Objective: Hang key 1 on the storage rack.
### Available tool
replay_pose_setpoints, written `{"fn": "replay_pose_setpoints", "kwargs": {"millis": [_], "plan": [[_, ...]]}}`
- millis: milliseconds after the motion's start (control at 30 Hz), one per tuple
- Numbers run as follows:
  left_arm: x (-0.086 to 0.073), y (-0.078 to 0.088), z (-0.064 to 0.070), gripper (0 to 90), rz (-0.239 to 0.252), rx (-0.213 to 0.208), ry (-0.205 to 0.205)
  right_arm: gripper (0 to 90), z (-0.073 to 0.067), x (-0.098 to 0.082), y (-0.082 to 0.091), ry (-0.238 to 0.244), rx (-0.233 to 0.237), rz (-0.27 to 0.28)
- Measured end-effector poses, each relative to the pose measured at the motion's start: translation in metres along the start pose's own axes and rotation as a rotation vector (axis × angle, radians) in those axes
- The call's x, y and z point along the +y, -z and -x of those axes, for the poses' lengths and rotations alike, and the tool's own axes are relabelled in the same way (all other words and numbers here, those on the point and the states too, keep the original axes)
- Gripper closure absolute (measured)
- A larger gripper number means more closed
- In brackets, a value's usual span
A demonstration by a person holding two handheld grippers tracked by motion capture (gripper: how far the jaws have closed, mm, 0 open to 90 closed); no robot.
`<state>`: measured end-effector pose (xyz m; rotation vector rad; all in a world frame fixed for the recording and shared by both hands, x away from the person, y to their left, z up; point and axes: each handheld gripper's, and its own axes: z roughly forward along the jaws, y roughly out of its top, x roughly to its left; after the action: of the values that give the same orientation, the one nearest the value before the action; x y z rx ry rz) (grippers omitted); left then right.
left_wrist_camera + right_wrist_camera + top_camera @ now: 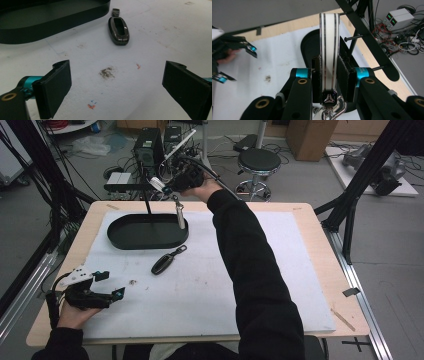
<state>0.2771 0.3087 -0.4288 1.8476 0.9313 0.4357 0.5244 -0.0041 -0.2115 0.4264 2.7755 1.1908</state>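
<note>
The right claw (329,75) is clenched on a white, black-striped key fob (329,47), holding it above the far rim of the black oval tray (125,237); the left claw (115,82) rests released on the bench.

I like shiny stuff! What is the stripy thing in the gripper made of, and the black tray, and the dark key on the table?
The stripy key fob, clamped in the right gripper, looks like glossy white plastic with dark stripes; its clip gleams like polished metal. The tray seems matte black plastic or painted metal, since it shows no glare. The dark key fob looks like glossy dark plastic, because light reflects off it.
</note>
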Motion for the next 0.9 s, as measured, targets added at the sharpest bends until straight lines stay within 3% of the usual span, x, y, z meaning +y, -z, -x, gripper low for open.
{"fn": "replay_pose_setpoints", "kwargs": {"millis": [233, 333, 700, 900], "plan": [[0.000, -0.002, -0.002, 9.2, -0.003, -0.002, -0.002, 75.6, 0.007, 0.008, -0.023, 0.023, 0.011, -0.032], [0.000, -0.002, -0.002, 9.1, -0.004, -0.001, -0.002, 75.6, 0.009, 0.008, -0.028, 0.023, -0.006, -0.034], [0.000, -0.002, -0.004, 9.1, -0.003, 0.000, 0.003, 75.6, 0.028, 0.008, -0.034, 0.009, -0.069, 0.059], [0.000, -0.002, -0.005, 9.2, 0.001, 0.000, 0.005, 75.6, 0.032, 0.010, -0.032, 0.019, -0.069, 0.104]]}}
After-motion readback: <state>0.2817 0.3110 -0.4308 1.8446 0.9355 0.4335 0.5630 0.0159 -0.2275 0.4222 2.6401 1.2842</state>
